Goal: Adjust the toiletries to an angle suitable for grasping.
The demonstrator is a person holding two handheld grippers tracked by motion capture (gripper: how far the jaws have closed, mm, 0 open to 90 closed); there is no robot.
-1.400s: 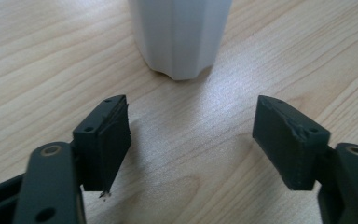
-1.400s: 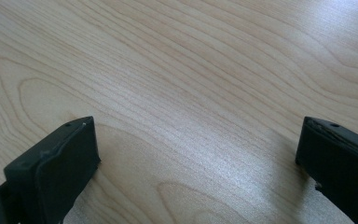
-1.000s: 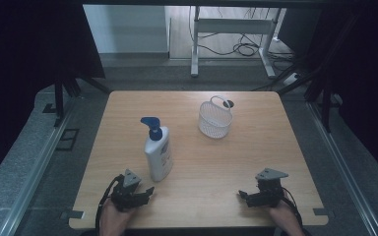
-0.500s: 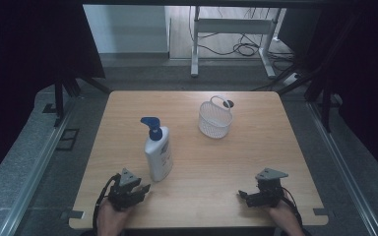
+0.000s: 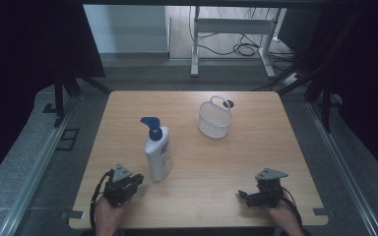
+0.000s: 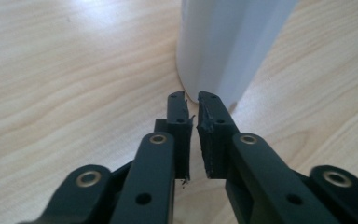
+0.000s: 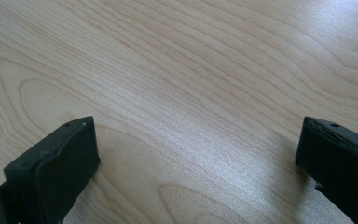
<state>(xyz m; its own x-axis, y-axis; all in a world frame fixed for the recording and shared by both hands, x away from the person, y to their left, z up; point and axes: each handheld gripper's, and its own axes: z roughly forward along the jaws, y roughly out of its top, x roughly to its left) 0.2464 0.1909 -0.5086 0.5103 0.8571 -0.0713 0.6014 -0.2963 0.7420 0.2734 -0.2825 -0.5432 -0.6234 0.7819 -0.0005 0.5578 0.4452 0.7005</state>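
A white pump bottle [image 5: 157, 152] with a blue pump head stands upright on the wooden surface [image 5: 256, 147], left of centre and toward the near edge. The left claw [image 5: 137, 181] rests low on the surface at the near left, just beside the bottle's base and aimed at it. In the left gripper view this claw [image 6: 192, 100] has its jaws drawn nearly together, a thin slit between them, and their tips sit right at the foot of the bottle [image 6: 228, 46], holding nothing; whether they touch the white wall I cannot tell. That low, narrow pose looks like an approach to the bottle's base, and the jaws would have to spread before they could take the body. The right claw [image 5: 243, 196] lies at the near right, well apart from the bottle; in the right gripper view its jaws stand wide with bare wood grain [image 7: 191, 93] between them, so it seems parked and ready. A white mesh basket [image 5: 215, 119] with a loop handle stands farther back, right of the bottle and well apart from it, plausibly where the bottle is meant to go.
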